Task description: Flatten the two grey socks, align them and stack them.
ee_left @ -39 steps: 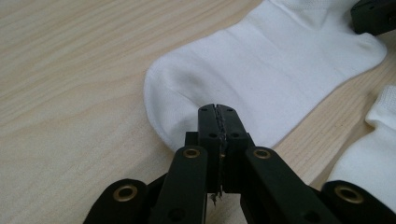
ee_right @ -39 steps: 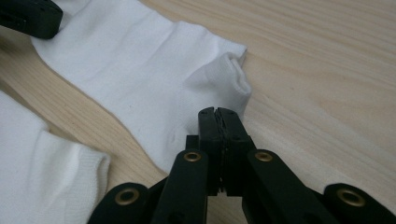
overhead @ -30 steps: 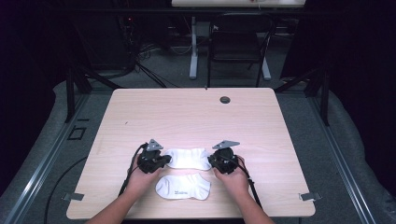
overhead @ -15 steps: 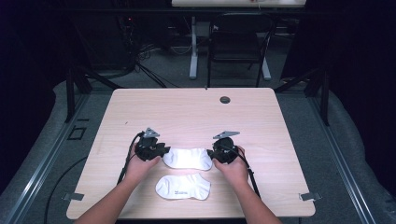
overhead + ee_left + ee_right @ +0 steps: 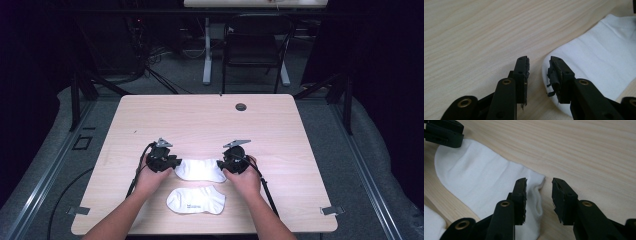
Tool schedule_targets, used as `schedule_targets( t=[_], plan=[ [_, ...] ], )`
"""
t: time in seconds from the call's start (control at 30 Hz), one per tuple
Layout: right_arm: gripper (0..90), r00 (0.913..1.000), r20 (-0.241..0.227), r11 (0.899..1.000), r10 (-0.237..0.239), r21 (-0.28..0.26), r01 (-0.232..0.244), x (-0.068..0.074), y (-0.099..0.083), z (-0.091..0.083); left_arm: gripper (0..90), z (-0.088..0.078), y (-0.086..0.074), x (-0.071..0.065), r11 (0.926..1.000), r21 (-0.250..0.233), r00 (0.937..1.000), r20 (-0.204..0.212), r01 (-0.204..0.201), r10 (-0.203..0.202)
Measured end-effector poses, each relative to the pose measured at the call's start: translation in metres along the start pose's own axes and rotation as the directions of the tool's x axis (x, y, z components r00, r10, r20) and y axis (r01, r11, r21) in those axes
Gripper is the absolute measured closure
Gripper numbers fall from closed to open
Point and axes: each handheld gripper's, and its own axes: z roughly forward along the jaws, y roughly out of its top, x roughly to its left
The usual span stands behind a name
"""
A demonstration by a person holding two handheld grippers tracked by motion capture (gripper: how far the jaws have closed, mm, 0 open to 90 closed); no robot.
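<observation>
White knit socks on a pale wood-grain bench, a black tool at each end of the farther one.
Farther sock (image 5: 200,169) lies flat, soft and ribbed; left tool (image 5: 172,162) is spread at its rounded toe, right tool (image 5: 225,164) spread at its cuff. Nearer sock (image 5: 196,200) lies just below it. Since half a second ago both hands have barely shifted and the socks lie unchanged.

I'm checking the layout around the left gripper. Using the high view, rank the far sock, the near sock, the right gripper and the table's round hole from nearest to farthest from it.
From the left gripper:
1. Far sock, right beside its jaws, toward the right gripper.
2. Near sock, toward the person.
3. Right gripper, at that far sock's other end.
4. Round hole, near the table's far edge.
</observation>
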Motion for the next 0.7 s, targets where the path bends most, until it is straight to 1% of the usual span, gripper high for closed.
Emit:
schedule_targets(
  t=[0.03, 0.13, 0.23, 0.27, 0.33, 0.4, 0.5, 0.53, 0.67, 0.7],
  plan=[
    [67.2, 1.0000, 0.003, 1.000, 0.001, 0.006, -0.001, 0.0005, -0.0003, 0.0011, 69.7, 0.0009, -0.0002, -0.0003, 1.0000, -0.001, 1.0000, -0.002, -0.002, 0.002],
    [73.9, 1.0000, -0.005, 1.000, -0.002, 0.020, 0.002, 0.0015, -0.0004, 0.0026, 73.5, 0.0033, -0.0011, -0.0008, 0.9998, 0.017, 0.9999, -0.009, -0.006, 0.006],
    [79.5, 1.0000, -0.009, 1.000, 0.000, 0.027, 0.000, 0.0032, -0.0007, 0.0039, 76.5, 0.0039, -0.0015, -0.0013, 0.9997, 0.025, 1.0000, -0.005, -0.004, 0.004],
    [81.4, 1.0000, -0.008, 0.999, -0.005, 0.039, 0.006, 0.0033, -0.0008, 0.0034, 78.2, 0.0039, -0.0014, -0.0015, 0.9996, 0.026, 1.0000, -0.001, -0.008, 0.008],
    [84.6, 0.9999, -0.010, 0.999, -0.002, 0.035, 0.002, 0.0045, -0.0010, 0.0030, 81.4, 0.0040, -0.0014, -0.0027, 0.9995, 0.026, 0.9998, -0.001, -0.020, 0.020],
    [85.7, 0.9998, -0.018, 0.999, -0.012, 0.038, 0.012, 0.0051, -0.0010, 0.0019, 83.9, 0.0041, -0.0014, -0.0039, 0.9994, 0.027, 0.9998, -0.002, -0.022, 0.022],
    [86.2, 0.9998, -0.017, 1.000, -0.014, 0.028, 0.014, 0.0064, -0.0014, 0.0017, 87.6, 0.0037, -0.0014, -0.0049, 0.9993, 0.026, 0.9997, -0.003, -0.026, 0.026],
    [86.2, 0.9996, -0.016, 0.999, -0.022, 0.034, 0.022, 0.0065, -0.0013, 0.0010, 88.5, 0.0036, -0.0014, -0.0053, 0.9994, 0.023, 0.9996, -0.004, -0.026, 0.026],
    [86.4, 0.9995, -0.020, 1.000, -0.025, 0.018, 0.026, 0.0083, -0.0012, -0.0001, 89.2, 0.0014, -0.0011, -0.0059, 0.9993, 0.020, 0.9995, -0.002, -0.032, 0.032],
    [86.5, 0.9994, -0.021, 0.999, -0.028, 0.022, 0.028, 0.0084, -0.0010, -0.0011, 89.3, 0.0008, -0.0010, -0.0063, 0.9995, 0.012, 0.9995, -0.005, -0.030, 0.031]
  ],
)
